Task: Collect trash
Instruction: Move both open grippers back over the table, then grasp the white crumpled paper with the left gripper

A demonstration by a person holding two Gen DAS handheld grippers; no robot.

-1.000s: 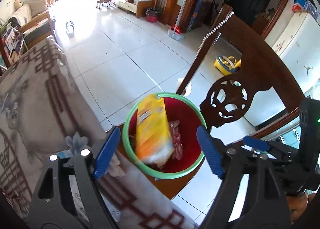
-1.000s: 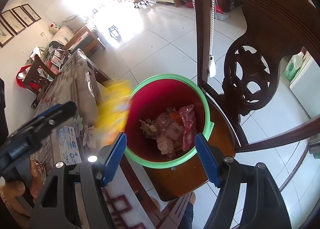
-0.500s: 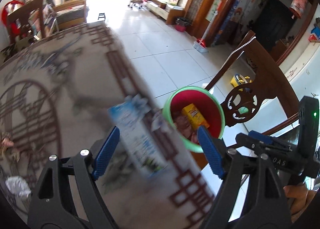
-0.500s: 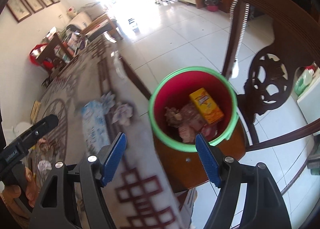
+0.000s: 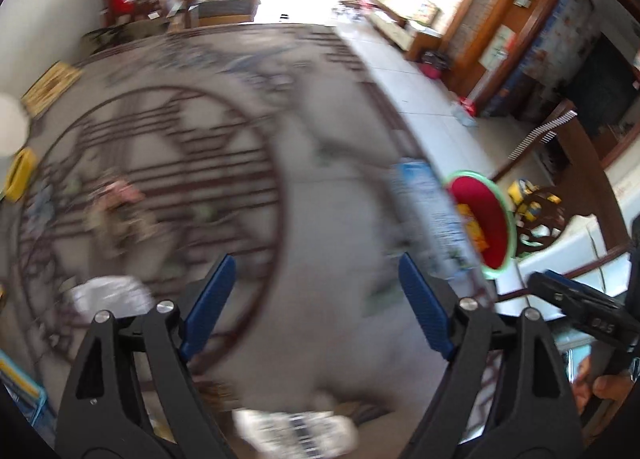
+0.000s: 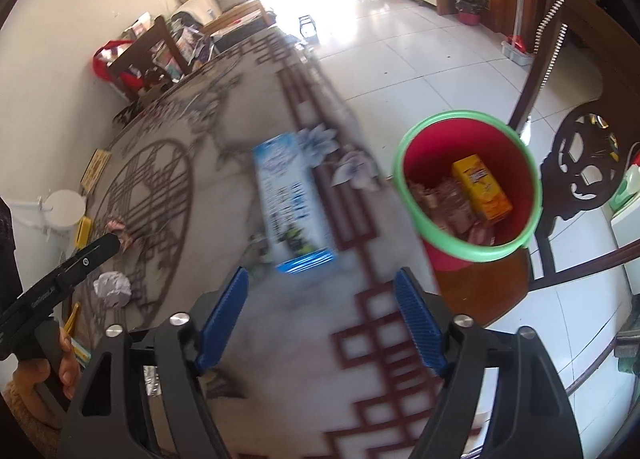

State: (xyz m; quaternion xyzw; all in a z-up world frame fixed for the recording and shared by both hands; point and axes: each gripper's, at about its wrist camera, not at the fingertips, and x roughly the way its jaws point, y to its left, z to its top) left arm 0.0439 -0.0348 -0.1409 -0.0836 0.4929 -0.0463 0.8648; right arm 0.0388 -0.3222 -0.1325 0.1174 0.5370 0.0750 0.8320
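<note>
Sunlit tiled living room behind, patterned grey-and-maroon cloth over the worktop [image 6: 304,323] up front. Partly done: red plastic bin with green rim [image 6: 468,251] parked on a dark wooden chair [image 6: 576,187] just off the worktop's edge, already loaded with a yellow carton [image 6: 482,187] and crinkled pink wrappers [image 6: 444,203]. Plenty left, though: blue-and-white milk carton [image 6: 290,199] lying flat near that edge, pale crumpled tissue [image 6: 354,173] beside it, white paper ball [image 6: 113,285] and pinkish scrap [image 6: 118,227] further in. Left view heavily blurred, with another white wad [image 5: 108,293] just past the left gripper [image 5: 316,303].

Fingers on the left gripper wide apart and opening, nothing between, touching nothing. Same for the right gripper [image 6: 322,321]: spread and opening, empty, hovering short of the milk carton. Likely next grab, by the look of it.
</note>
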